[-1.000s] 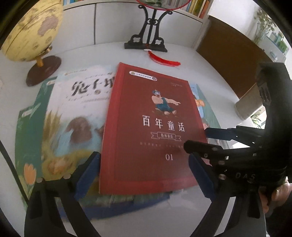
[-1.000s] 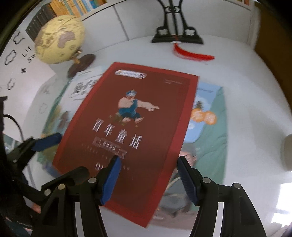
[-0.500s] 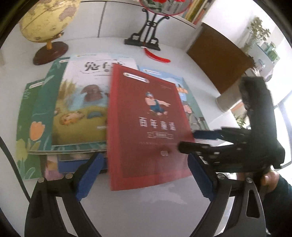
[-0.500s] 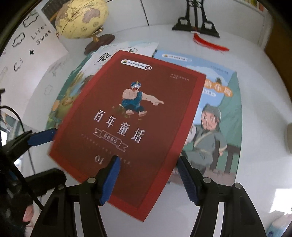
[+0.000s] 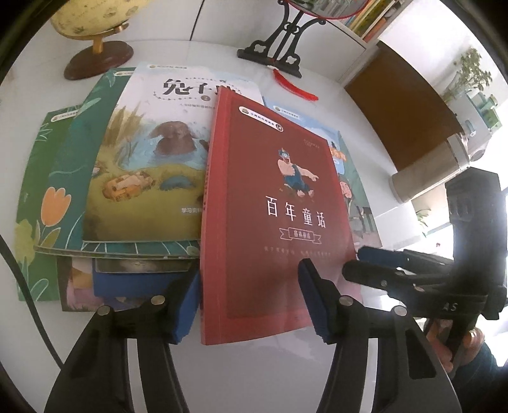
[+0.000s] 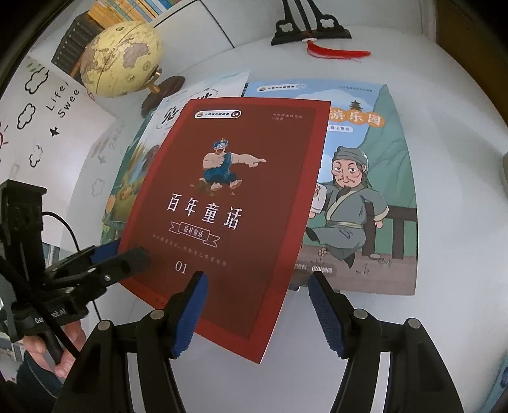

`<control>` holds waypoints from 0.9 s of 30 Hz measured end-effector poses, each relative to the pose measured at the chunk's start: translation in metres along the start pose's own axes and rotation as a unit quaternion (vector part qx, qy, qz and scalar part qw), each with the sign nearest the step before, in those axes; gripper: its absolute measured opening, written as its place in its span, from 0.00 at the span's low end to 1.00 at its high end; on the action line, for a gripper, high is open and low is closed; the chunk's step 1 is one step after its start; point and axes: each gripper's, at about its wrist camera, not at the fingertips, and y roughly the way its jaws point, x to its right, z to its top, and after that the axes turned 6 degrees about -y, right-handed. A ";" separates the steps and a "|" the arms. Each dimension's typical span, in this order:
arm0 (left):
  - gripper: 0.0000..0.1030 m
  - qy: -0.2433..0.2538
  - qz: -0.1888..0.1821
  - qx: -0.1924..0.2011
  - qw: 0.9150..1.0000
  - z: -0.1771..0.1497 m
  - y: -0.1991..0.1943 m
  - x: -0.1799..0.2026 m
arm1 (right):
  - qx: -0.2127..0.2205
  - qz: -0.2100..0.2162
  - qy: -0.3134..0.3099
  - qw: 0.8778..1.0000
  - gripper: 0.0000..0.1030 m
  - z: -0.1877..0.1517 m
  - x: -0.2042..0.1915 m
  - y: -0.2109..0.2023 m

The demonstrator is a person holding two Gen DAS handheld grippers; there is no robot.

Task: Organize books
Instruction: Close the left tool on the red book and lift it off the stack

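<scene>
A red book (image 5: pixel 279 206) (image 6: pixel 222 197) lies aslant, partly over the pile and with its near end out over the white table (image 5: pixel 254 375). My left gripper (image 5: pixel 250 286) (image 6: pixel 123 252) straddles the spine edge. One finger is over the cover and the other outside the spine. Its jaws are closing with that edge between them, and the pads do not pinch it. My right gripper (image 6: pixel 257 295) (image 5: pixel 358 262) stands open astride the right edge, left finger over the cover, right finger beside the edge. Whether the tips touch the cover I cannot tell.
Beside the red book lie a pond-cover book (image 5: pixel 152 159), a green tulip book (image 5: pixel 60 197) and a blue book with an old man (image 6: pixel 358 190). A globe (image 6: pixel 123 60), a black stand (image 6: pixel 308 28) and a red tassel (image 6: pixel 336 52) are at the back. A grey bin (image 5: pixel 425 178) stands right.
The red book has slid off the pile toward the near edge together with both grippers, uncovering more of the blue book. The left jaws have narrowed around the spine edge.
</scene>
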 end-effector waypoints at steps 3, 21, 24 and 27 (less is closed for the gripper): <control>0.48 -0.001 0.003 0.001 1.000 0.000 -0.001 -0.002 | -0.012 0.017 0.020 1.000 0.63 -0.006 0.005 0.000; 0.28 -0.013 -0.031 0.019 0.999 -0.001 -0.030 0.004 | 0.027 0.062 0.057 0.996 0.38 -0.014 0.004 -0.018; 0.28 -0.007 -0.050 0.041 0.998 0.006 -0.039 0.011 | 0.044 0.054 0.029 0.997 0.38 -0.009 -0.003 -0.033; 0.18 -0.009 -0.060 0.032 0.998 0.015 -0.027 0.016 | 0.035 0.053 0.034 0.997 0.37 -0.002 0.003 -0.022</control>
